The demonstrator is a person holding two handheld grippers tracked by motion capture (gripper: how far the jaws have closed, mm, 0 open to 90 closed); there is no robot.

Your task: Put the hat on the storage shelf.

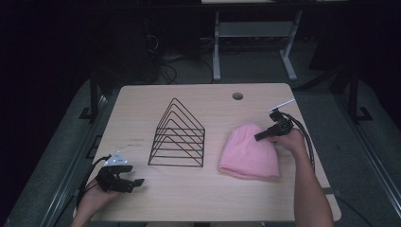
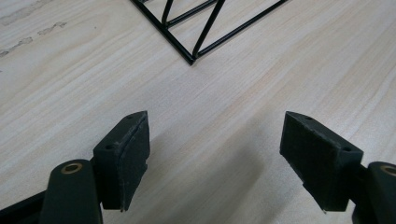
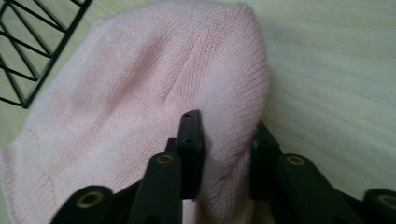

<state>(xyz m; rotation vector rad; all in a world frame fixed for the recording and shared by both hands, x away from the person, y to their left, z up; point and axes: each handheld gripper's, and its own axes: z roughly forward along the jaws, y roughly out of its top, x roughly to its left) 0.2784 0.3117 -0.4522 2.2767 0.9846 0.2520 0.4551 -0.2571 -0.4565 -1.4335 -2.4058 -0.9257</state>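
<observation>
Now the right gripper (image 3: 222,154) pinches a fold of the pink beanie (image 3: 140,98); the left gripper (image 2: 215,158) rests spread over bare table (image 2: 233,93); faint tabletop markings are unreadable.

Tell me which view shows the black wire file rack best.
The high view: the whole black wire file rack stands mid-table, left of the pink knitted hat. The left gripper view catches one base corner; the right gripper view, an edge.
</observation>
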